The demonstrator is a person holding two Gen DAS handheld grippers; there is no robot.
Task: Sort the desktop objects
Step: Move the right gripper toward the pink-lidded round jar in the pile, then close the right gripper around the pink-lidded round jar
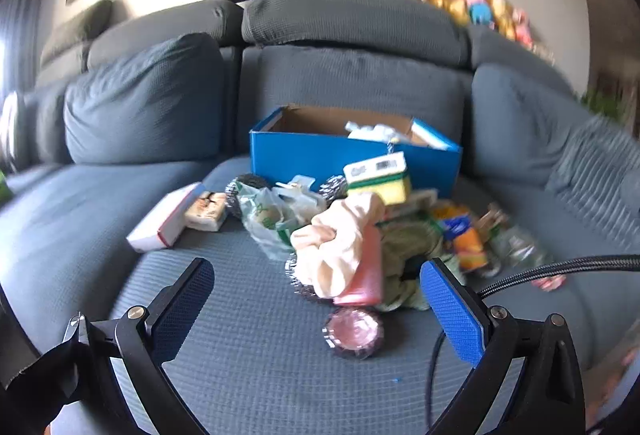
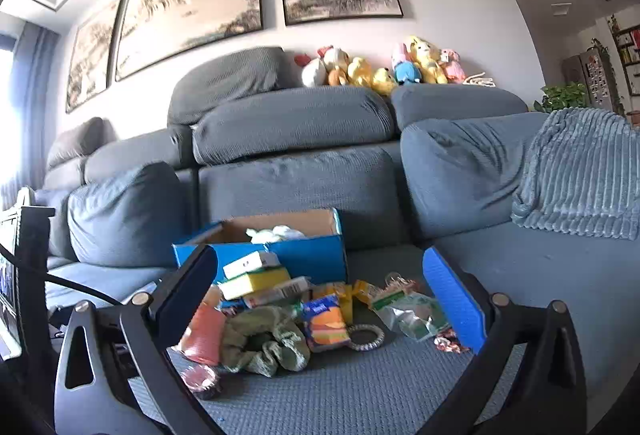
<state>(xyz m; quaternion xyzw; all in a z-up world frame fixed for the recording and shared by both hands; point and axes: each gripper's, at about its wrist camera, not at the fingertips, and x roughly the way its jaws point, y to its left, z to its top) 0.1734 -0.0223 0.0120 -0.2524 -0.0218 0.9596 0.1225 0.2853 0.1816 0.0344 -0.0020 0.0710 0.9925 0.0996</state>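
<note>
A heap of small objects lies on the grey sofa seat (image 1: pixel 248 367) in front of an open blue cardboard box (image 1: pixel 320 159). In the left wrist view I see a cream cloth (image 1: pixel 340 239) over a pink item (image 1: pixel 366 275), a green cloth (image 1: pixel 408 247), a yellow sponge pack (image 1: pixel 380 179), a plastic bag (image 1: pixel 276 215), and a round pink-wrapped scourer (image 1: pixel 354 331) nearest me. My left gripper (image 1: pixel 320 307) is open and empty just short of the heap. My right gripper (image 2: pixel 320 307) is open and empty, facing the green cloth (image 2: pixel 264 339) and an orange-blue packet (image 2: pixel 324 323). The box (image 2: pixel 308 255) stands behind.
A white-red box (image 1: pixel 164 219) and a small printed pack (image 1: pixel 206 211) lie left of the heap. Sofa cushions (image 1: pixel 144 103) rise behind and a ribbed blanket (image 2: pixel 580 171) lies at the right. A black cable (image 1: pixel 560 267) crosses the right side. Plush toys (image 2: pixel 380 67) line the sofa top.
</note>
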